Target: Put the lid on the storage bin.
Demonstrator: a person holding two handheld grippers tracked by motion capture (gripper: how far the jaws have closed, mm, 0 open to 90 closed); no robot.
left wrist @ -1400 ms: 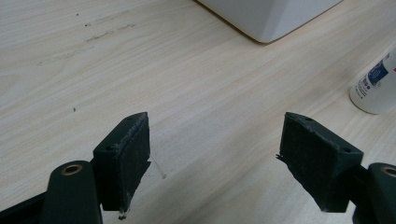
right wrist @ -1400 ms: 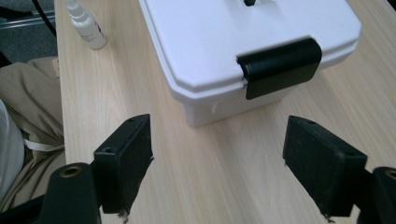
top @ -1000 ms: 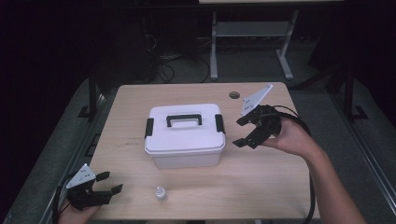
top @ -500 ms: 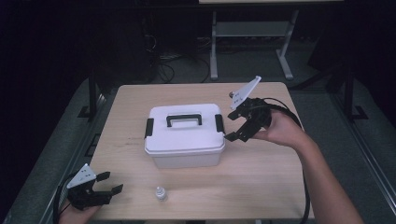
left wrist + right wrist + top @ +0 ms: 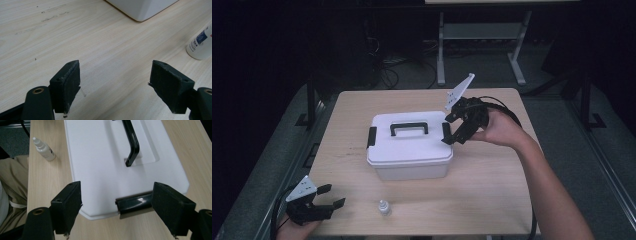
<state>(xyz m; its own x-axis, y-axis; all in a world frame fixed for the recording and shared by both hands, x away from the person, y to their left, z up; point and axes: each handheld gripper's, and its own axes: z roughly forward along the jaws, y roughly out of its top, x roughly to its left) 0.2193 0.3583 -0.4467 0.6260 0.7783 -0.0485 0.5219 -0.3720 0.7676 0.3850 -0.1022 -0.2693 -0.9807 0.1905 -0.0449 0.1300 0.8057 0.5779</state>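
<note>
Overhead, right claw at latch

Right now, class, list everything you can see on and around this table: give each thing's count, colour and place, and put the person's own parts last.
Storage box: one, white with black handle and black side latches, middle of table.
Small bottle: one, white, near front edge, in front of the box.
Table: one, light wood, centre.
Metal stand: one, grey, on the floor behind the table.
Left gripper: one, black, open, front left corner.
Right gripper: one, black, open, at the box's right latch.
Right hand: one, holding the right gripper.
</note>
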